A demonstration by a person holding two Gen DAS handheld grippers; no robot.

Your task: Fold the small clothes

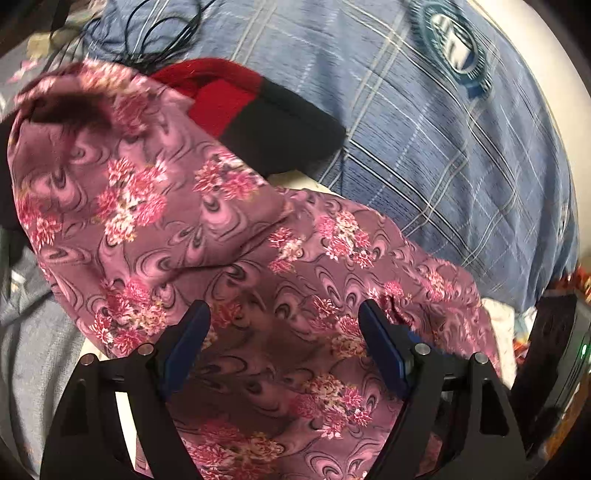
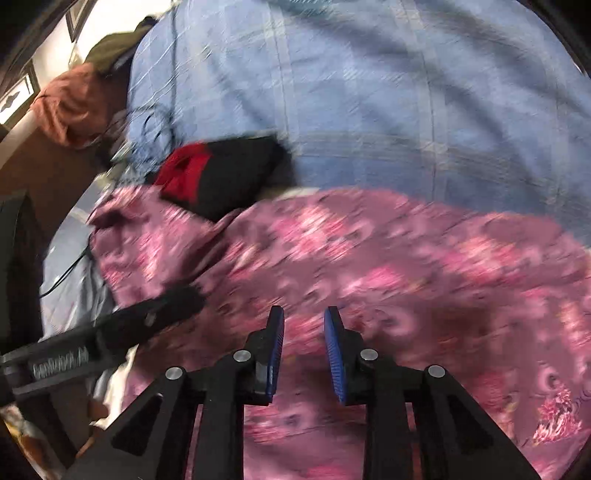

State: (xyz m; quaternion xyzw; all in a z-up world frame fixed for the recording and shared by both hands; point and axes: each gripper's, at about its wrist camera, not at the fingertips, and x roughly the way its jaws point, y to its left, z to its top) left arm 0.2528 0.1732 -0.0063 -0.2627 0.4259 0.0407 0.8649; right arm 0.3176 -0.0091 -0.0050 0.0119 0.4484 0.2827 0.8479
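Note:
A pink floral garment (image 1: 229, 236) lies crumpled on the blue checked bedsheet (image 1: 424, 122), one part folded over at the upper left. My left gripper (image 1: 284, 314) is wide open just above it, holding nothing. In the right wrist view the same garment (image 2: 388, 266) is blurred by motion. My right gripper (image 2: 304, 317) hovers over it with a narrow gap between the blue pads (image 2: 277, 343), nothing between them. The left gripper's black body (image 2: 122, 328) shows at the left of that view.
A folded red and black garment (image 1: 266, 118) lies behind the floral one; it also shows in the right wrist view (image 2: 221, 173). Black cables (image 1: 159, 33) lie at the back. An orange cloth (image 2: 77, 107) and a bed frame edge are at far left.

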